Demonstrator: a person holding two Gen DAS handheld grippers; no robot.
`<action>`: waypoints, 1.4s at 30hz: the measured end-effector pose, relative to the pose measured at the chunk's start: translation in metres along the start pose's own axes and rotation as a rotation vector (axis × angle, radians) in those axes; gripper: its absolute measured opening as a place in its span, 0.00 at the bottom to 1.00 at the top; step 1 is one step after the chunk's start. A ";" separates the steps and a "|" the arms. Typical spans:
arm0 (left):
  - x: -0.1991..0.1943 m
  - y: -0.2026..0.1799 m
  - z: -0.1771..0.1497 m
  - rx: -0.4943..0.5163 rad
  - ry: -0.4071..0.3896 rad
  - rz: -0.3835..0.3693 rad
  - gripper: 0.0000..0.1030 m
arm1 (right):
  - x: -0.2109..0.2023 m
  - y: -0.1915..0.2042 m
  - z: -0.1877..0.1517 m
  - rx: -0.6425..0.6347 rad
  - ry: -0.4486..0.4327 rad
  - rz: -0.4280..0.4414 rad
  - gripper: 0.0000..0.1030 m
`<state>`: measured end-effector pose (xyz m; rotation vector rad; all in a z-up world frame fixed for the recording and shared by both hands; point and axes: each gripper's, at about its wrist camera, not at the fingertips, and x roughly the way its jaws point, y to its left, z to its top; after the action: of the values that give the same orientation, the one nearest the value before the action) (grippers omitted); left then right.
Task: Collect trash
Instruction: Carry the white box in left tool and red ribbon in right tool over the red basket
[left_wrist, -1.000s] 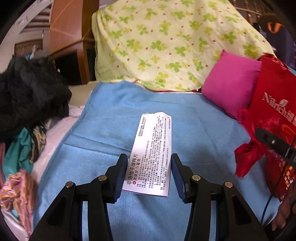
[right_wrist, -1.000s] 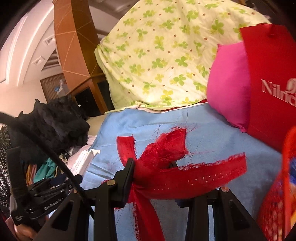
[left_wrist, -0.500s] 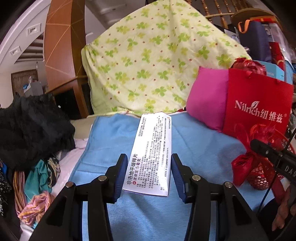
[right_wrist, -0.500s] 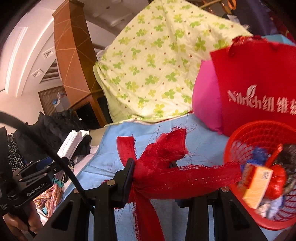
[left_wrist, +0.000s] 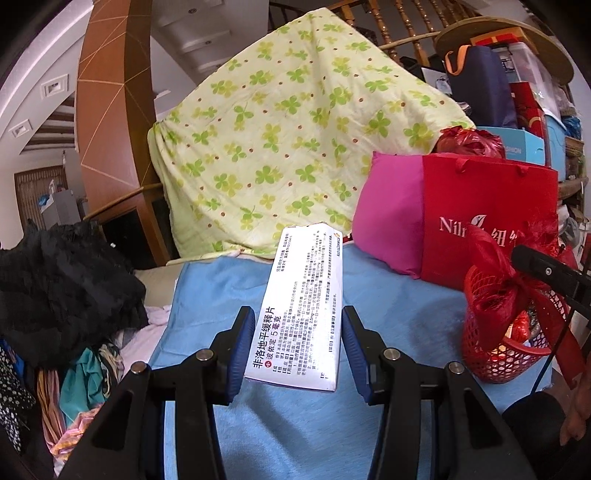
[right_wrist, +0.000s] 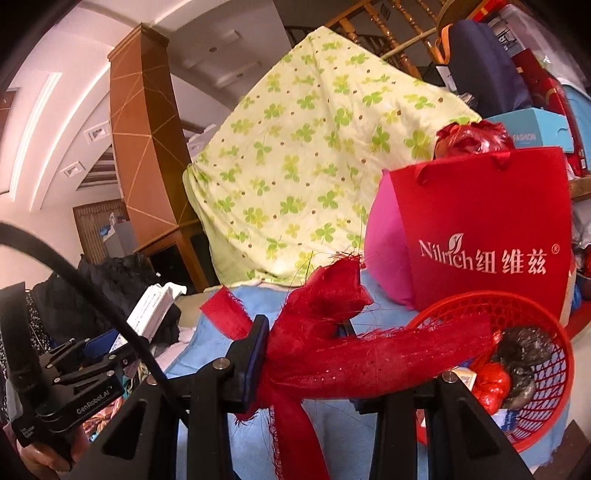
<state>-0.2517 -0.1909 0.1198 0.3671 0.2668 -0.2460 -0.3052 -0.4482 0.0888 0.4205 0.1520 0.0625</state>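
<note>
My left gripper (left_wrist: 297, 349) is shut on a white medicine box (left_wrist: 303, 306) printed with Chinese text and holds it raised above the blue towel (left_wrist: 258, 424). It also shows at the left of the right wrist view (right_wrist: 151, 310). My right gripper (right_wrist: 306, 354) is shut on a frayed red ribbon (right_wrist: 332, 350), held just left of the red mesh basket (right_wrist: 554, 373). The basket holds red and dark wrappers and a small box. In the left wrist view the basket (left_wrist: 495, 354) stands at the right with the ribbon (left_wrist: 498, 280) over it.
A red Nilrich bag (right_wrist: 487, 229) and a pink cushion (left_wrist: 391, 218) stand behind the basket. A clover-print quilt (left_wrist: 288, 136) rises at the back. A heap of dark and coloured clothes (left_wrist: 62, 295) lies at the left.
Both grippers have risen and tilted up. The left has lifted the box off the towel. The right has carried the ribbon toward the basket, which has come into view.
</note>
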 end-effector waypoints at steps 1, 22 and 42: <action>-0.001 -0.002 0.001 0.002 -0.003 -0.002 0.48 | -0.001 -0.001 0.001 0.003 -0.003 0.001 0.38; -0.005 -0.049 0.017 0.076 -0.013 -0.050 0.48 | -0.032 -0.030 0.015 0.045 -0.066 -0.026 0.38; -0.002 -0.082 0.019 0.125 0.005 -0.087 0.48 | -0.049 -0.059 0.015 0.108 -0.090 -0.056 0.38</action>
<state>-0.2727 -0.2718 0.1112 0.4805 0.2732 -0.3479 -0.3496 -0.5124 0.0850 0.5254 0.0783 -0.0199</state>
